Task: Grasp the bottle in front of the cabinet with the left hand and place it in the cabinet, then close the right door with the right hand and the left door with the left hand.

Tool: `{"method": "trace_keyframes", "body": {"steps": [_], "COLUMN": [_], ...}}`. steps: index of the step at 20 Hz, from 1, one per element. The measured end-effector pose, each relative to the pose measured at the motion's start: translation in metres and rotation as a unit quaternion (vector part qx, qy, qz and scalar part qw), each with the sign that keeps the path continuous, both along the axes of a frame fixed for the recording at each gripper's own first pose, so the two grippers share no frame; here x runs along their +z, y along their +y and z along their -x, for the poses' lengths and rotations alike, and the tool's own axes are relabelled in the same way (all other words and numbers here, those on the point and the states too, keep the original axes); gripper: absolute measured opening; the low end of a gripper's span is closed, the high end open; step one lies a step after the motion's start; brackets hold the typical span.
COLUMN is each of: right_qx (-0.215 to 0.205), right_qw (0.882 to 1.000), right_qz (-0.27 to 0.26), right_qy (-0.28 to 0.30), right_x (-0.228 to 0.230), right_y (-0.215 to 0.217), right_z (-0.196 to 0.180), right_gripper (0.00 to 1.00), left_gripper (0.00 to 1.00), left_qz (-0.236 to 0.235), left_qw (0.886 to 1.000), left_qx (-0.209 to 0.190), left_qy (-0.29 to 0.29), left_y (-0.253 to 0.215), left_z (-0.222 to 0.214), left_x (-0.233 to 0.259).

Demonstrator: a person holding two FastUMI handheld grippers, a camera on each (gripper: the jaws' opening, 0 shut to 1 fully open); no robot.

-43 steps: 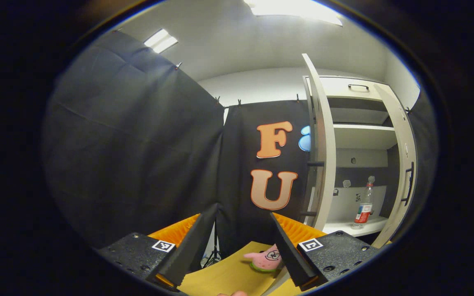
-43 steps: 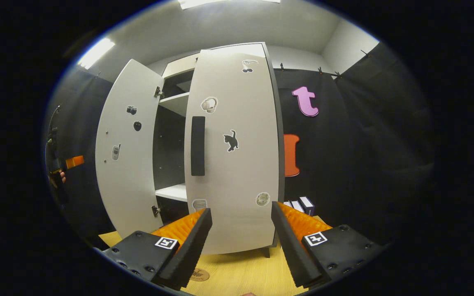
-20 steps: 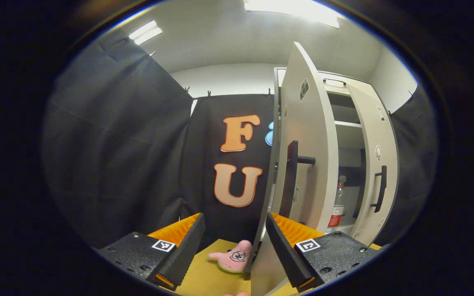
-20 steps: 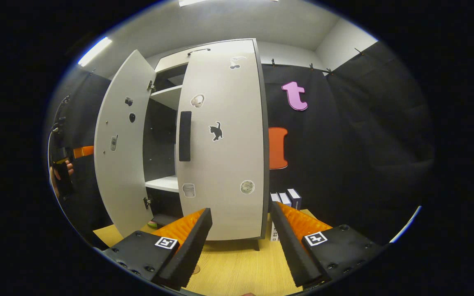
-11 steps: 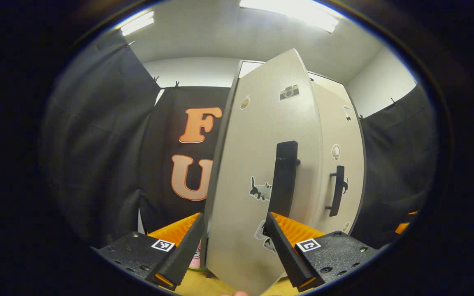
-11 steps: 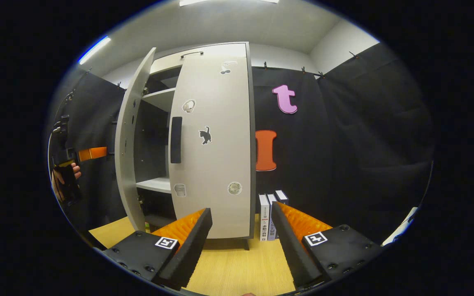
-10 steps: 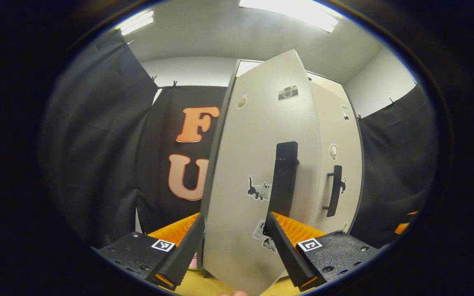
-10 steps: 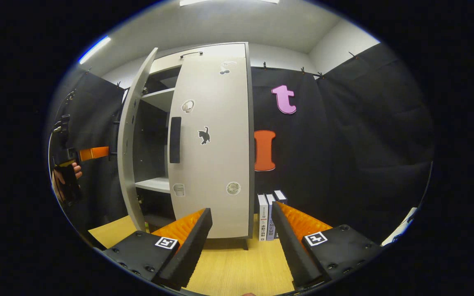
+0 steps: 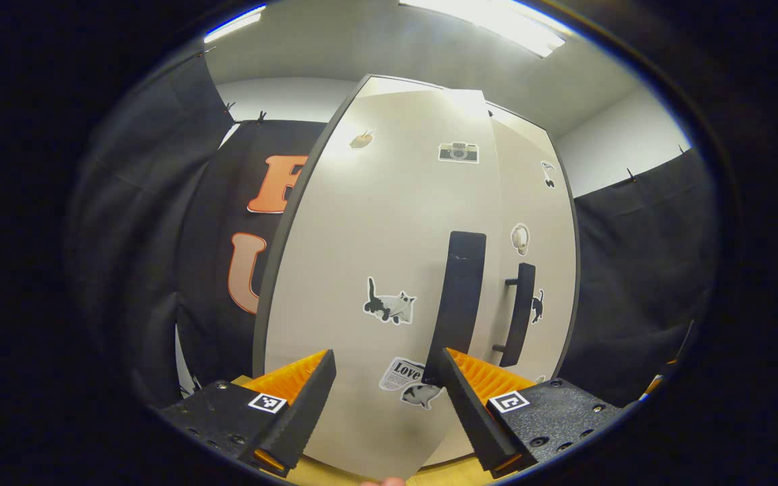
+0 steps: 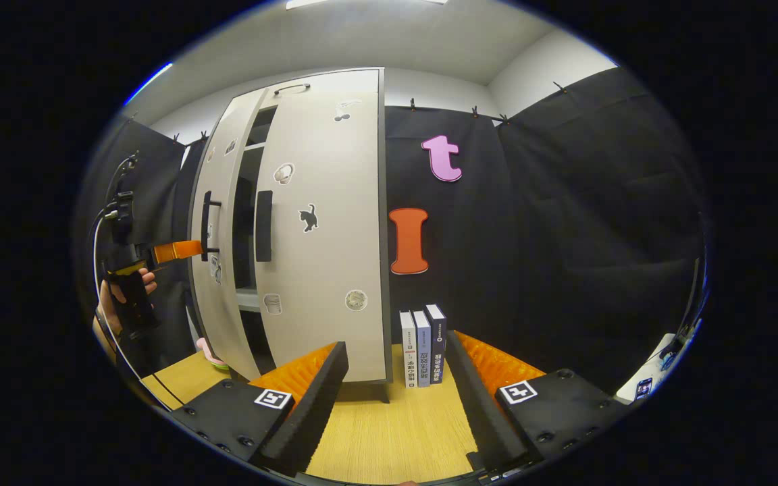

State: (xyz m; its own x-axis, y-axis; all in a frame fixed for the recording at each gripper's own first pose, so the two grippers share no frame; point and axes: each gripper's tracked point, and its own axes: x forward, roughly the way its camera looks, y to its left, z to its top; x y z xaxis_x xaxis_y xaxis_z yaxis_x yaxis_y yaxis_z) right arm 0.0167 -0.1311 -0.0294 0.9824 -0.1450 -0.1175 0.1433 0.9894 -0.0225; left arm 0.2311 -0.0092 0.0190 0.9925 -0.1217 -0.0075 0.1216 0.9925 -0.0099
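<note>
We see the tall pale-grey laminate cabinet [image 10: 321, 223] with two flat doors, each carrying one long black bar handle. In the left gripper view, the left door [image 9: 375, 270] fills the space just ahead of the left gripper [image 9: 385, 398], whose ridged fingers stand spread apart with nothing between them; the door's black handle [image 9: 460, 304] rises just above the right-hand finger. Small stickers dot the smooth door face, among them a camera, a cat and a newspaper scrap. In the right gripper view, the left door sits almost shut, a narrow dark gap left beside the right door [image 10: 325, 229], which lies closed. The right gripper [image 10: 396, 398] hangs open over the light wood-grain tabletop [image 10: 389, 432]. Three upright books [image 10: 423, 347] stand right of the cabinet. We cannot see the bottle behind the doors.
</note>
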Motion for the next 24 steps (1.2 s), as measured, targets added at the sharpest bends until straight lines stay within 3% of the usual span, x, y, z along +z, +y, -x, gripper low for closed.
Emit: {"method": "trace_keyframes", "body": {"steps": [5,13,19,24], "right_qx": [-0.003,0.004,0.029,0.066], "right_qw": [1.000,1.000,1.000,0.998], "right_qz": [0.001,-0.001,-0.003,-0.012], "right_qy": [-0.004,-0.004,-0.006,-0.009], "right_x": [0.002,0.006,0.007,0.006], "right_y": [0.000,0.005,0.024,0.053], "right_z": [0.000,0.007,0.000,-0.005], "right_gripper": [0.96,0.96,0.96,0.96], "left_gripper": [0.94,0.94,0.94,0.94], "left_qz": [-0.021,-0.002,-0.004,-0.015], "left_qw": [1.000,1.000,0.999,0.998], "left_qx": [0.003,0.005,-0.003,0.017], "left_qy": [0.000,-0.004,-0.039,-0.054], "left_y": [-0.015,-0.018,-0.017,-0.002], "left_z": [-0.020,-0.029,0.029,0.088], "left_x": [-0.010,-0.015,0.020,0.030]}}
